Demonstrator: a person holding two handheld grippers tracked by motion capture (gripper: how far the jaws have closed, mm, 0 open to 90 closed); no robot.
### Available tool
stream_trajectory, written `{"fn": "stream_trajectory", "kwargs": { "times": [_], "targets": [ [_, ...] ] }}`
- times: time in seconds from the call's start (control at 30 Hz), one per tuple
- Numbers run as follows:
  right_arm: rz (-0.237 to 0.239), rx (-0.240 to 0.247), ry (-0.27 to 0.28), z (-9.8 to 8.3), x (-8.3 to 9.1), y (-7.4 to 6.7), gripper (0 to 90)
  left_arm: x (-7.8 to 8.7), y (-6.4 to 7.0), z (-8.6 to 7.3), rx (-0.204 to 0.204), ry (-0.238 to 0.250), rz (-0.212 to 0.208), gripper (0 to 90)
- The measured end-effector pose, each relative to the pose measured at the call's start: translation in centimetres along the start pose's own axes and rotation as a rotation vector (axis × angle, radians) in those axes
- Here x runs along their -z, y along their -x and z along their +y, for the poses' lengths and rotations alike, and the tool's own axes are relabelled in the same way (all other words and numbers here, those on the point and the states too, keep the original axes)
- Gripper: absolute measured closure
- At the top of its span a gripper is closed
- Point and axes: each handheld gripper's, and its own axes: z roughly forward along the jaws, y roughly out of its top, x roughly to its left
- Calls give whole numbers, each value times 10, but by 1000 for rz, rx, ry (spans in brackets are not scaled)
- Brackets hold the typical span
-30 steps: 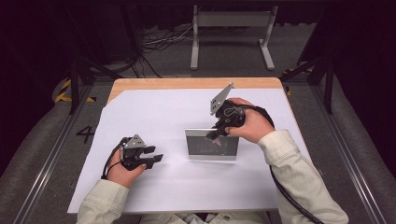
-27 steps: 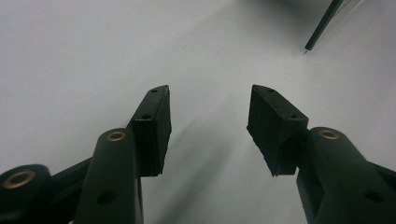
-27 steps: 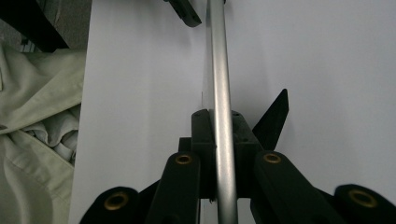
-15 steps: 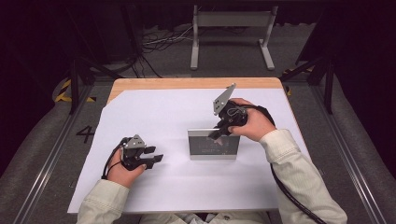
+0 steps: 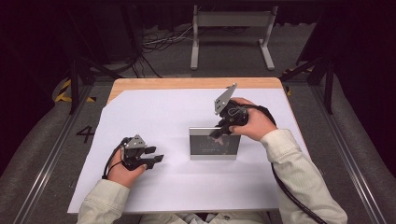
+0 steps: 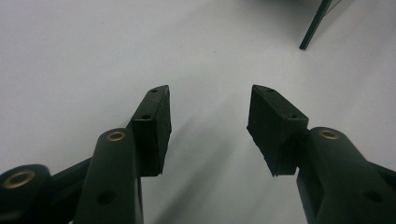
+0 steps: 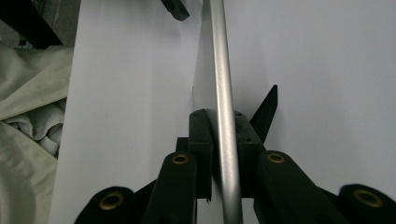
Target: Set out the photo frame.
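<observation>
Picture frame (image 5: 214, 143) stands upright on the table, clamped by right gripper (image 5: 219, 131).

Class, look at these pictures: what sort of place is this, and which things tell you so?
Probably a lab set up for recording: a table covered in white paper, loose cables on a dark floor, and a metal stand behind.

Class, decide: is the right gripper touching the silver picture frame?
Touching. The right gripper view shows the right gripper with both pads pressed against the silver picture frame top edge.
</observation>
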Motion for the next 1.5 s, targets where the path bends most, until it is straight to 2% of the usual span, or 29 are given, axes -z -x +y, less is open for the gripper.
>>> {"fn": "stream_trajectory", "kwargs": {
  "times": [0.2,0.37,0.57,0.8,1.0,1.03,1.07,1.23,1.3,1.37,1.5],
  "targets": [
    [-53,-30,10,-2,-2,4,777,0,1,1,-2,0,-1,497],
    [-63,-29,19,-2,-1,4,752,-1,1,1,2,-2,-3,497],
    [-85,-29,19,-1,0,2,647,-1,1,1,1,-1,-2,496],
    [-105,-50,67,-6,3,-1,525,-1,1,2,-6,0,-8,487],
    [-113,-61,100,-10,11,-4,493,-2,2,3,3,3,-5,472],
    [-116,-65,101,-11,13,-5,489,-2,1,4,-9,4,6,466],
    [-119,-65,105,-13,15,-6,485,-3,2,4,8,8,0,455],
    [-143,-69,120,-19,25,-11,471,-4,0,7,-11,10,1,443],
    [-158,-72,122,-22,29,-14,466,-4,1,8,-1,15,-6,443],
    [-169,-78,128,-25,34,-17,460,-4,0,9,-12,19,-4,442],
    [-193,-87,150,-32,45,-22,444,-6,2,12,-9,22,-13,439]
  ]
}}
